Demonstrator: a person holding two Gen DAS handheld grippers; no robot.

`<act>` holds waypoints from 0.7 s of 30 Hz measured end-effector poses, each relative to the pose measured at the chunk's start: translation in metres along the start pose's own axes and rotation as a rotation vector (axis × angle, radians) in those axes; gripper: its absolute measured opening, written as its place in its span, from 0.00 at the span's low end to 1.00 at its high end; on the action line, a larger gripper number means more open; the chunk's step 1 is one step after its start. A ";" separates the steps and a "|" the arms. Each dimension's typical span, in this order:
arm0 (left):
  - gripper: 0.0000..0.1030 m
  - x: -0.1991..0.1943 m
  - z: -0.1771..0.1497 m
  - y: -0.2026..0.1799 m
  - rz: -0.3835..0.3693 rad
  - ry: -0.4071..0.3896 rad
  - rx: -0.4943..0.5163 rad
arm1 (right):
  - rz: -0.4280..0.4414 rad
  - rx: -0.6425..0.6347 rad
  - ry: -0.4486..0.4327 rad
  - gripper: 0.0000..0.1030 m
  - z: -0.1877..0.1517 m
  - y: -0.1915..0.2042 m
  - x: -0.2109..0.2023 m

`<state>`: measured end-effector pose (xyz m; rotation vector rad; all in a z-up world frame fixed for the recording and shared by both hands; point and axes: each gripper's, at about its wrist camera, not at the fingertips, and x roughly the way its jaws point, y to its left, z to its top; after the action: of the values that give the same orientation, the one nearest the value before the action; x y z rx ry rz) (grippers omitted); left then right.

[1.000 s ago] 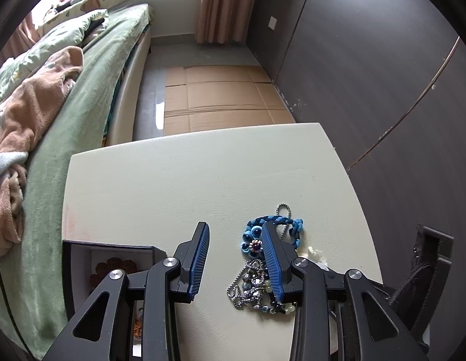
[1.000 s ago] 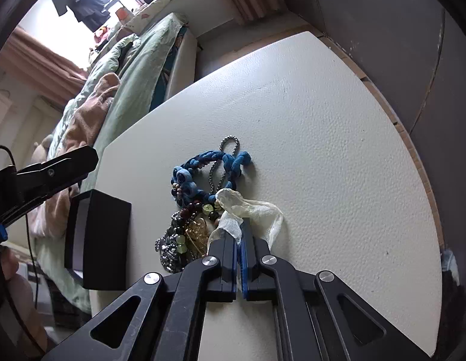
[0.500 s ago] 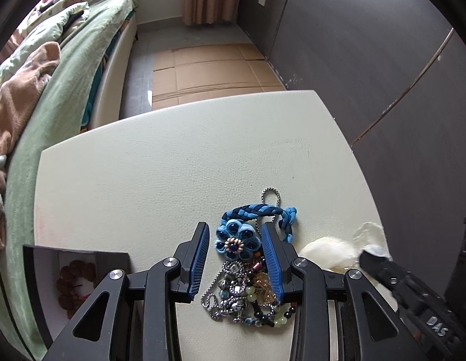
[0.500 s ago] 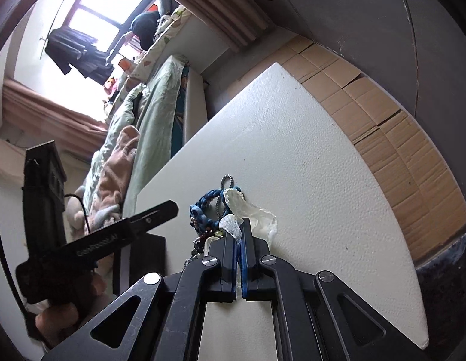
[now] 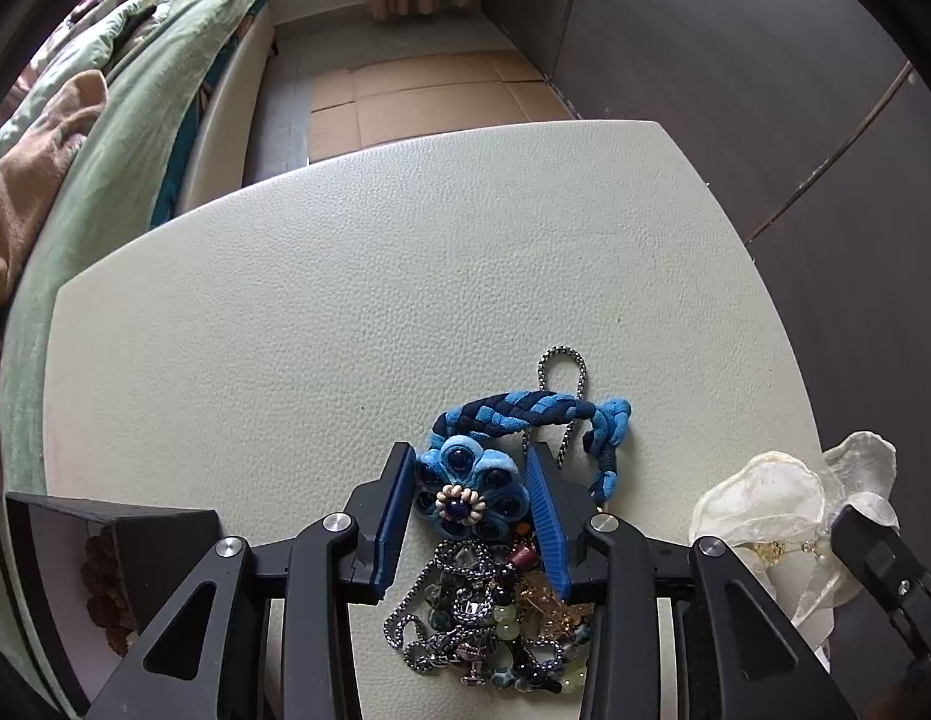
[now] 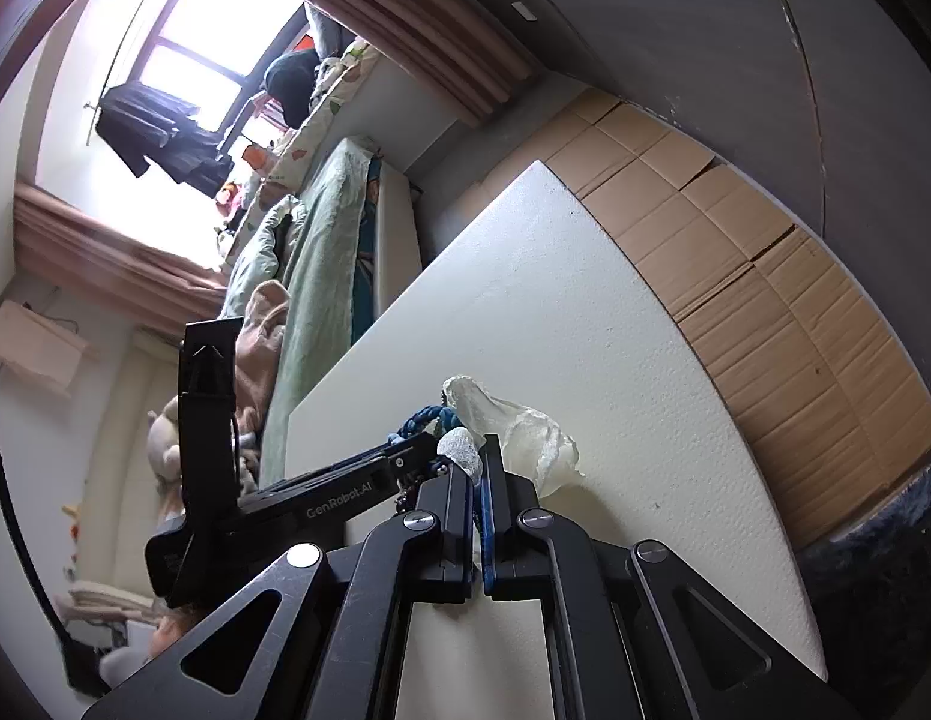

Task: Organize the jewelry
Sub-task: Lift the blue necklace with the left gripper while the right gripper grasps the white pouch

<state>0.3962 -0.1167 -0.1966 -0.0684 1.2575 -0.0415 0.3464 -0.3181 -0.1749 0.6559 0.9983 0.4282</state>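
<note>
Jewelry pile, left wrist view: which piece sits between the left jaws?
The blue fabric flower, with a beaded centre and braided blue cord. The metal chains and beads lie nearer the camera, behind the jaw tips.

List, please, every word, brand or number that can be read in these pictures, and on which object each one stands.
"GenRobot.AI": white print along the black arm of the left gripper, seen from the right wrist view.
No other text is readable; the jewelry pile and the black box show none.

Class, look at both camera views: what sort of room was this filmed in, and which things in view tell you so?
Most likely a bedroom at home. A bed with a green quilt runs beside the white table, curtains frame a window, and clothes hang at it.
</note>
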 end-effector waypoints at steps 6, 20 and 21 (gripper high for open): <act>0.30 -0.024 -0.003 -0.002 -0.020 -0.042 0.023 | 0.021 -0.020 -0.017 0.03 -0.003 0.013 -0.010; 0.30 -0.119 -0.022 0.043 -0.084 -0.201 -0.011 | 0.076 -0.078 -0.031 0.03 -0.021 0.061 -0.014; 0.30 -0.126 -0.023 0.048 -0.086 -0.211 -0.014 | 0.082 -0.085 -0.030 0.03 -0.023 0.065 -0.013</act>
<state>0.3351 -0.0611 -0.0881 -0.1350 1.0436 -0.0973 0.3180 -0.2711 -0.1310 0.6268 0.9220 0.5281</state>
